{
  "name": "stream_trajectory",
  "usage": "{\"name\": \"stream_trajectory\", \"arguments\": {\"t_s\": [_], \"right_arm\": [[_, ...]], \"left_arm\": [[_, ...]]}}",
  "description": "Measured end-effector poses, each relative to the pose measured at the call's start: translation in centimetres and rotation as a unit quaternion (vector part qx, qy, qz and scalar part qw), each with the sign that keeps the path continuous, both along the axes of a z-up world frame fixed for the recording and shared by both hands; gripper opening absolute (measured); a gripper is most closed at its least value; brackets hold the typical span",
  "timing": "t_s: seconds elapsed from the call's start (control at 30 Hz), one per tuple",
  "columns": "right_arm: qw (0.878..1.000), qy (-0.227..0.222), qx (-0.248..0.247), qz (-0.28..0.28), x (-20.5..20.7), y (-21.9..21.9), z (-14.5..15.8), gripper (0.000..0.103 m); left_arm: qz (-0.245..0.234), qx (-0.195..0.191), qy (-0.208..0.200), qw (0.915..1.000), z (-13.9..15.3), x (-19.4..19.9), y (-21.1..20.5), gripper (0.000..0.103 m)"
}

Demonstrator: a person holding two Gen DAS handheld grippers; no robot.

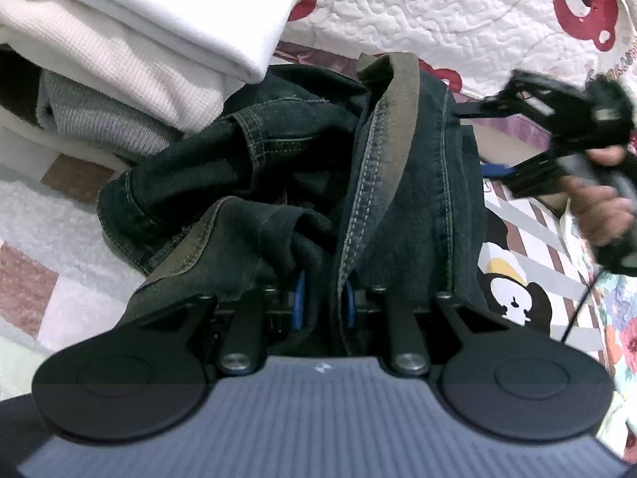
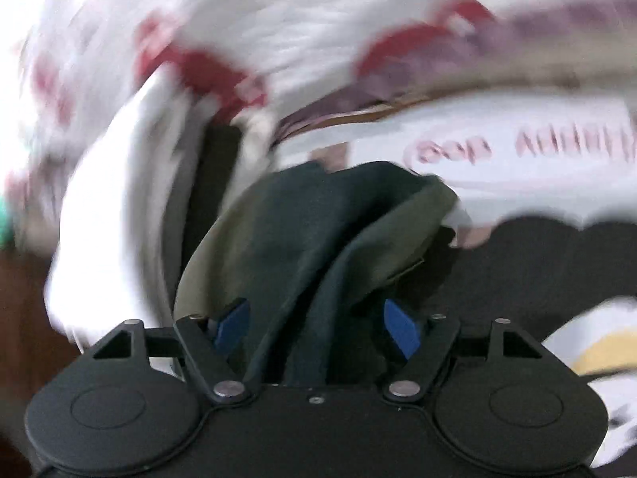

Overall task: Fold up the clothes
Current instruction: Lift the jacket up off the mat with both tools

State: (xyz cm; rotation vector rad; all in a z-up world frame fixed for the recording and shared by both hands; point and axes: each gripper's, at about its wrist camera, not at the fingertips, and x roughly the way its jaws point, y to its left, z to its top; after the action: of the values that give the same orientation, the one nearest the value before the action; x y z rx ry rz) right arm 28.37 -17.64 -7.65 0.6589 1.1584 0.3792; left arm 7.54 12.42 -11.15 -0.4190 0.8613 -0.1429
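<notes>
— What's right up close?
— The left gripper [image 1: 323,298], pinching the jeans [image 1: 402,183].
— And the right gripper [image 2: 318,328]?
— Wide open, jeans loose between its pads.
— Where are the jeans?
— Bunched on the quilt [image 1: 458,12], beside folded clothes [image 1: 131,28].

Even, diffuse indoor light is seen in both views. The left wrist view is rendered mostly sharp, while the right wrist view is smeared by heavy motion blur. Edges are bent by fisheye distortion.
</notes>
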Motion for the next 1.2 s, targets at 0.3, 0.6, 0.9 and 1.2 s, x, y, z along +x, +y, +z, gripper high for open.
{"name": "stream_trajectory", "arguments": {"t_s": [0.3, 0.6, 0.9, 1.2], "right_arm": [[0.994, -0.035, 0.099, -0.012, 0.3, 1.7, -4.3, 0.016], [0.966, -0.255, 0.017, 0.041, -9.3, -1.2, 7.9, 0.009], [0.943, -0.329, -0.039, 0.028, -19.1, -6.6, 13.1, 0.009], [0.943, -0.319, -0.087, 0.044, -19.9, -8.1, 10.9, 0.009]], "left_arm": [[-0.009, -0.017, 0.011, 0.9997, -2.0, 1.8, 0.0, 0.017], [-0.035, 0.005, -0.103, 0.9941, 3.7, -1.0, -2.5, 0.002], [-0.084, 0.044, -0.128, 0.9873, 6.8, -2.7, -9.4, 0.002], [-0.051, 0.126, -0.063, 0.9887, 7.9, -1.9, -13.8, 0.002]]}}
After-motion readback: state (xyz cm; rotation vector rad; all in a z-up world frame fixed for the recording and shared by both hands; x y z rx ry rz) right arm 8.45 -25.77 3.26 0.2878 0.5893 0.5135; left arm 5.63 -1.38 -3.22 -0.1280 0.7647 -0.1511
